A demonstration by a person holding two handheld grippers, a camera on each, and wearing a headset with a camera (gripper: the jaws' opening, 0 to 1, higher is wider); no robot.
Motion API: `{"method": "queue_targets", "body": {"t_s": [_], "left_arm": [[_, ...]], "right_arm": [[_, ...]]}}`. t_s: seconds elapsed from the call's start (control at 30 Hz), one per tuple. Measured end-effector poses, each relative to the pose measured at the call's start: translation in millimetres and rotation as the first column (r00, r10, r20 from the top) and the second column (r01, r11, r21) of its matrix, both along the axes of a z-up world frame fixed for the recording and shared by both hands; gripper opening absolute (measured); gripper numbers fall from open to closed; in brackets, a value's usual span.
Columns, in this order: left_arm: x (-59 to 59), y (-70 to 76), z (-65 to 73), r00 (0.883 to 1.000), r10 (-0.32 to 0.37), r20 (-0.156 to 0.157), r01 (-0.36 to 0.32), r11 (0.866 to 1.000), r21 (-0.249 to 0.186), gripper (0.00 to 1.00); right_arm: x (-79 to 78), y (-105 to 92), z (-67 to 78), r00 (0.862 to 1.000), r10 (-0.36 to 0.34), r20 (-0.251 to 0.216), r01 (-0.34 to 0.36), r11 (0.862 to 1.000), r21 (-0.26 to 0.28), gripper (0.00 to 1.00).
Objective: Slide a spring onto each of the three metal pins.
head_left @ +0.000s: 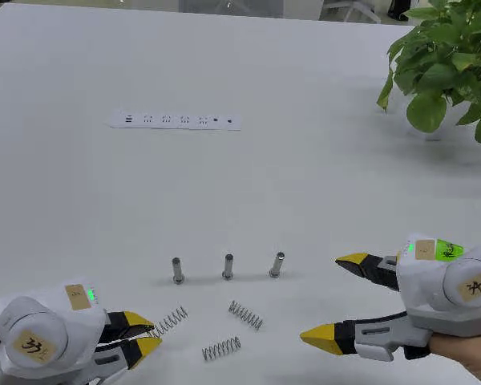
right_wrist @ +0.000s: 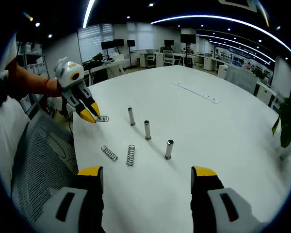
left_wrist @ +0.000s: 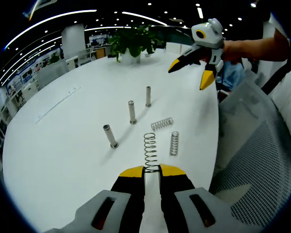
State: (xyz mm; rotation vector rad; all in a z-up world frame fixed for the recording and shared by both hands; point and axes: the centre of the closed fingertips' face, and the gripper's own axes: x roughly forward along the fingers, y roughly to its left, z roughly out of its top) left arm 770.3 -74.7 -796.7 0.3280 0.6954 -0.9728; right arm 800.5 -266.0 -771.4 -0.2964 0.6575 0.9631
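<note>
Left tongs [head_left: 151, 333], low over the white counter [head_left: 305, 160], clamp one end of a spring [head_left: 170, 320], right tongs [head_left: 335, 297] gape wide apart, three metal pins [head_left: 228, 266] stand upright in a row, and two loose springs [head_left: 245, 315] lie just in front of them.

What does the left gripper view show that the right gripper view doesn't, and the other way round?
Left gripper view: the right hand-held gripper from outside, jaws open above the table. Right gripper view: the left hand-held gripper from outside, shut on a spring. Both: three upright pins, two loose springs, a mesh chair.
</note>
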Motion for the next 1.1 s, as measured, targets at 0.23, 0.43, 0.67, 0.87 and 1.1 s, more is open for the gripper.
{"method": "queue_targets", "body": {"t_s": [0.23, 0.43, 0.67, 0.87, 1.1], "left_arm": [[5.1, -6.1, 19.1, 0.999, 0.031, 0.03, -0.028, 0.995, -0.093, 0.1], [6.9, -20.8, 41.8, 0.997, 0.047, 0.056, -0.037, 0.986, -0.165, 0.1], [4.2, -37.6, 61.5, 0.995, 0.046, 0.084, -0.025, 0.971, -0.236, 0.1], [4.2, -47.3, 74.1, 0.994, 0.062, 0.09, -0.033, 0.956, -0.293, 0.1], [5.5, -56.1, 87.2, 0.992, 0.078, 0.1, -0.039, 0.937, -0.347, 0.1]], "right_arm": [[-0.9, 27.8, 26.9, 1.0, -0.012, 0.002, 0.012, 0.992, 0.128, 0.72], [-3.8, 61.5, 53.7, 0.999, -0.023, -0.031, 0.031, 0.959, 0.281, 0.66], [-7.4, 88.9, 67.0, 0.996, -0.026, -0.09, 0.059, 0.919, 0.39, 0.55], [-9.2, 107.4, 77.9, 0.985, -0.026, -0.172, 0.111, 0.858, 0.502, 0.42], [-3.1, 110.4, 84.4, 0.974, -0.05, -0.22, 0.167, 0.815, 0.555, 0.31]]}}
